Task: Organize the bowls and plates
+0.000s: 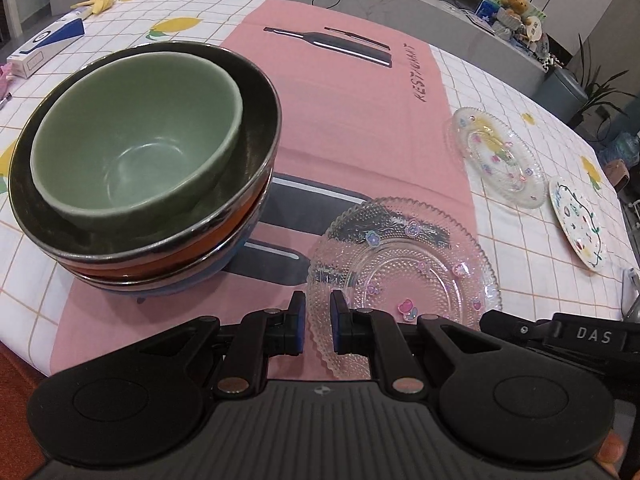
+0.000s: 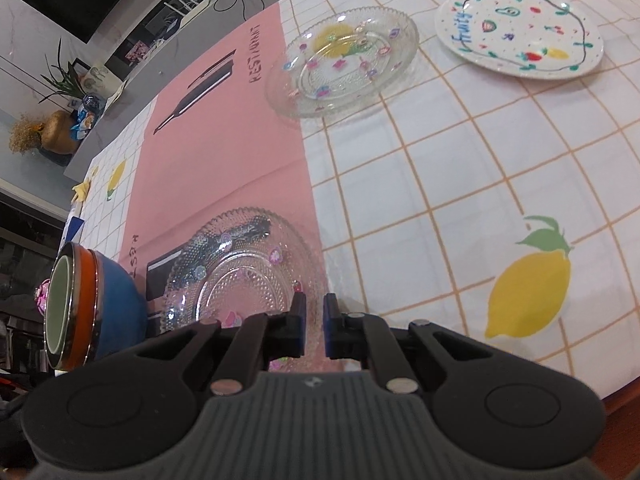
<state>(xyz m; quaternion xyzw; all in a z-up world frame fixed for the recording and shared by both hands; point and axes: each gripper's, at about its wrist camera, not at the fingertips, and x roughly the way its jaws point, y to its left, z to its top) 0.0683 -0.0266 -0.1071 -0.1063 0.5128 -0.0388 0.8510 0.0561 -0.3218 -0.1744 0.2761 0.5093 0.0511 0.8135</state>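
A green bowl sits nested in a stack of bowls on the pink mat, dark, orange and blue from the top down. The stack also shows in the right wrist view. A clear beaded glass plate lies on the mat right of the stack. My left gripper hovers at its near left rim, jaws a narrow gap apart, holding nothing. My right gripper is at the same plate's right rim, jaws nearly closed, empty. A second glass plate and a white painted plate lie farther off.
A pink mat covers the middle of a checked lemon-print tablecloth. A blue and white box and a yellow item lie at the far left. The table's near edge is close to my right gripper.
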